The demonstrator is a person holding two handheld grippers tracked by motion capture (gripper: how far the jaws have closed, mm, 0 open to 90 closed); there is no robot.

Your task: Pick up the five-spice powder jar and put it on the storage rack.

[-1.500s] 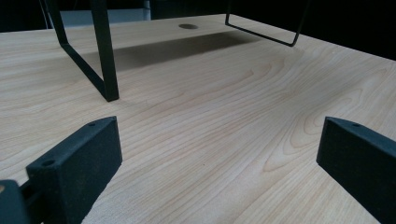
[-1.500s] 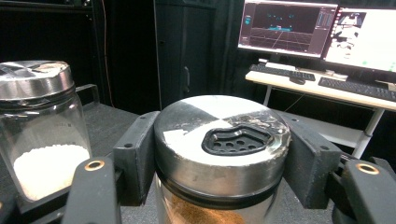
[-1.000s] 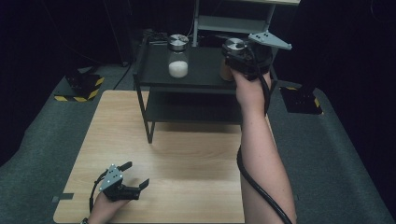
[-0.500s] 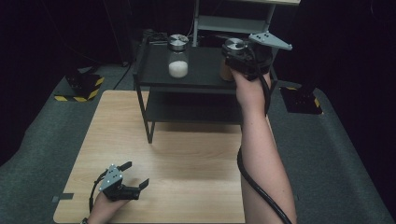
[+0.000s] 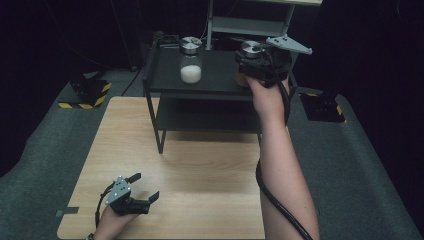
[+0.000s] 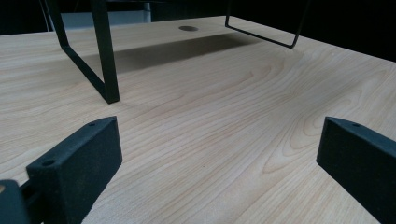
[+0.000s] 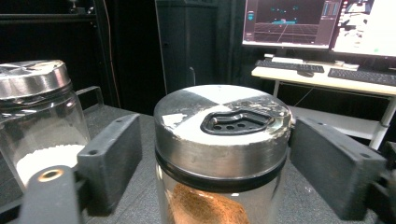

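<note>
Nothing much has shifted since a second ago except your right tool (image 7: 215,154): its jaws have just been opening and now stand clear on either side of the brown spice jar (image 7: 222,140), which sits released on the black shelf (image 5: 220,75) with the white-filled jar (image 7: 39,116) off to one side. Looks like the put-down step is done, so next you'd pull straight back without clipping the lid. Your left tool (image 5: 141,189) idles open over the tabletop (image 6: 224,121), and the brown jar's base is cut off, so I can't tell if it sits flat.
</note>
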